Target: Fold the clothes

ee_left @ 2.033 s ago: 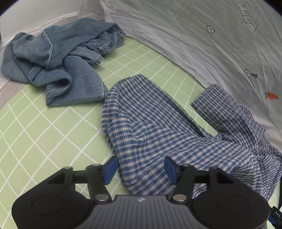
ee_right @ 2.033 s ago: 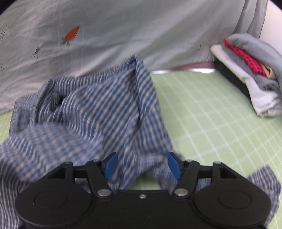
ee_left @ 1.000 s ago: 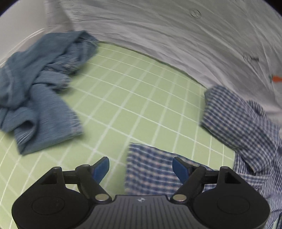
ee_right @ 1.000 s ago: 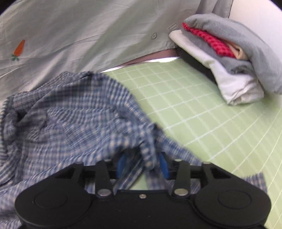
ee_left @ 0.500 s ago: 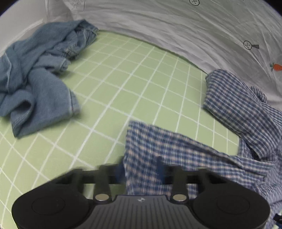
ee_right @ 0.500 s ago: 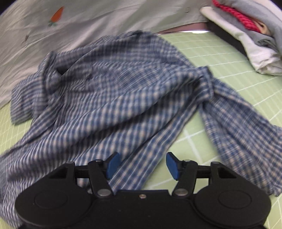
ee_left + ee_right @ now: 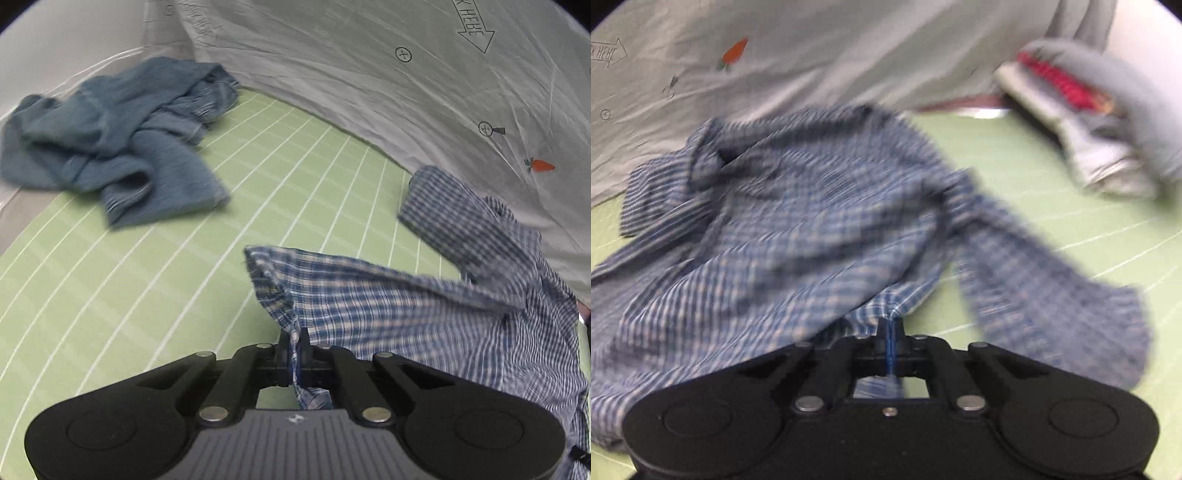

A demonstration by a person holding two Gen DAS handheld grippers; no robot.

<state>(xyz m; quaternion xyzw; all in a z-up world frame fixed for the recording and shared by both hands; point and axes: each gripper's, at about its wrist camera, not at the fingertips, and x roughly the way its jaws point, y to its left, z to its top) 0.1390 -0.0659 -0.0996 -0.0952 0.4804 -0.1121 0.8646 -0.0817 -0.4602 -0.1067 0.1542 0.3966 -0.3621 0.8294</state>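
A blue and white checked shirt (image 7: 424,306) lies crumpled on the green gridded mat (image 7: 147,280). In the left wrist view my left gripper (image 7: 294,338) is shut on a corner of the shirt's edge, and the cloth runs up and to the right from it. The right wrist view is blurred; there my right gripper (image 7: 890,328) is shut on another edge of the same shirt (image 7: 783,229), with a sleeve (image 7: 1045,280) trailing to the right. The cloth between both pairs of pads is pinched thin.
A heap of blue denim clothing (image 7: 114,147) lies at the mat's far left. A pale sheet with a carrot print (image 7: 369,66) hangs along the back. Folded clothes (image 7: 1097,122), grey, white and red, are stacked at the far right.
Both grippers went from open to shut on the shirt's edges. The left one closed on the corner first, the right one just now. Both views have shifted across the mat with the cloth stretched.
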